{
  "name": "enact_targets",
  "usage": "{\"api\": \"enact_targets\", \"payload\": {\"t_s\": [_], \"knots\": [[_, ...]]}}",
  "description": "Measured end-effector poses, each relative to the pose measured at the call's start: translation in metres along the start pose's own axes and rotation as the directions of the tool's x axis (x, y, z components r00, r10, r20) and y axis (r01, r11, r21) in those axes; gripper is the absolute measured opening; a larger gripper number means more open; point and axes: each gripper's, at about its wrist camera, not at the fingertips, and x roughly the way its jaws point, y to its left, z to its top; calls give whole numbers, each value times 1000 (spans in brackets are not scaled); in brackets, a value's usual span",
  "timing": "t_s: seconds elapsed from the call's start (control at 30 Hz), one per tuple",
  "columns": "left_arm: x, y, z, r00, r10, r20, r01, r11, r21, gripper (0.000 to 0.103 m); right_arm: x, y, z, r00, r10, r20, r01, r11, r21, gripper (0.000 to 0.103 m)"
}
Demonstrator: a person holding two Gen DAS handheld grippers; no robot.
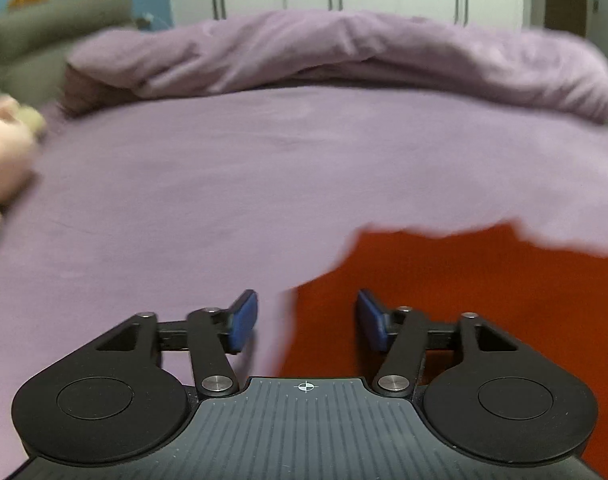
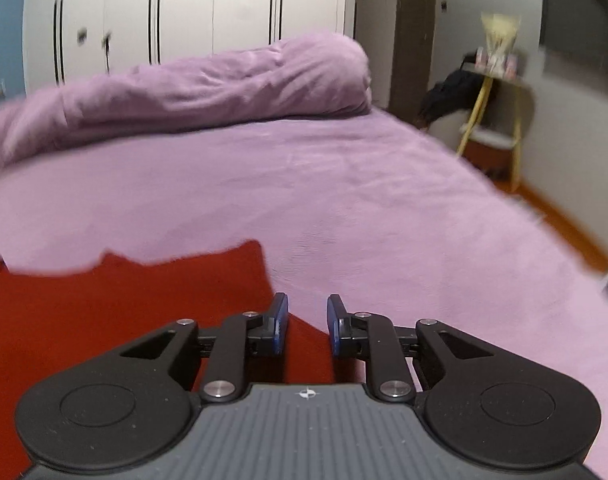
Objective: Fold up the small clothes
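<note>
On bed (image 1: pixel 263 168), red garment (image 1: pixel 444 288) lying spread, edges ragged, no fold being seen yet. Left gripper (image 1: pixel 307 318) being held wide open, empty, at left edge. Right gripper (image 2: pixel 307 326) partly open, empty, at right edge. Folding judged barely starting.

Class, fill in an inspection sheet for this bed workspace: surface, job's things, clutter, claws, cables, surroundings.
Surface: lilac fleece bed sheet, smooth, with a rolled lilac duvet at its far side.
Job's things: red cloth garment lying flat on the sheet.
Clutter: pale pink plush toys at the left edge.
Claws: left claw open over the garment's left edge; right claw open over its right corner.
Cables: nothing seen.
Surroundings: white wardrobe doors, yellow-legged side table.
</note>
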Motion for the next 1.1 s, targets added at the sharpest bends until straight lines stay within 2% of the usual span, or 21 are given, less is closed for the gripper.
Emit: {"api": "enact_targets", "payload": {"t_s": [0.07, 0.13, 0.2, 0.27, 0.33, 0.4, 0.43, 0.53, 0.57, 0.67, 0.73, 0.8, 0.87, 0.9, 0.97, 1.1], "knots": [[-11, 24, -10, 999, -12, -46, 10, 1000, -25, 62, -30, -4, -7, 999, 42, 3, -42, 999, 18, 19], [-31, 52, -22, 995, -53, -89, 41, 990, -132, 59, -64, -6, -16, 993, 111, 28, -112, 991, 67, 20], [-51, 75, -38, 979, -161, -122, 131, 966, -223, 60, -99, 0, -30, 982, 178, 54, -183, 978, 102, 21], [-69, 90, -53, 953, -273, -130, 224, 926, -304, 60, -118, 9, -40, 970, 236, 60, -241, 963, 120, 21], [-78, 100, -69, 909, -392, -144, 310, 864, -396, 60, -134, 21, -54, 952, 303, 34, -305, 941, 144, 21], [-77, 105, -82, 864, -478, -158, 353, 800, -485, 58, -144, 36, -64, 932, 363, 7, -360, 920, 158, 21], [-75, 106, -86, 853, -497, -159, 358, 779, -516, 58, -145, 44, -67, 926, 378, -10, -372, 915, 159, 21], [-70, 102, -84, 852, -503, -148, 360, 766, -532, 58, -146, 65, -69, 902, 429, -44, -415, 892, 176, 21], [-67, 99, -83, 842, -521, -141, 375, 753, -540, 57, -148, 71, -70, 898, 437, -47, -423, 889, 175, 21], [-50, 96, -79, 804, -581, -126, 404, 690, -600, 56, -157, 93, -70, 890, 452, -60, -442, 887, 133, 21], [-43, 96, -79, 802, -588, -111, 401, 666, -630, 54, -160, 106, -67, 881, 469, -67, -460, 881, 115, 21], [-33, 99, -79, 794, -602, -80, 397, 615, -681, 47, -161, 121, -65, 872, 485, -71, -478, 873, 95, 21], [-24, 105, -83, 789, -612, -54, 387, 562, -731, 33, -162, 134, -62, 863, 500, -68, -496, 865, 68, 21], [-19, 105, -83, 789, -612, -53, 380, 554, -741, 32, -163, 143, -61, 859, 507, -70, -505, 862, 48, 21], [-17, 103, -82, 792, -608, -60, 375, 562, -737, 31, -161, 155, -62, 857, 508, -80, -509, 861, 18, 21], [-22, 95, -74, 811, -579, -84, 384, 635, -670, 30, -155, 177, -60, 856, 509, -95, -512, 859, -15, 21]]}}
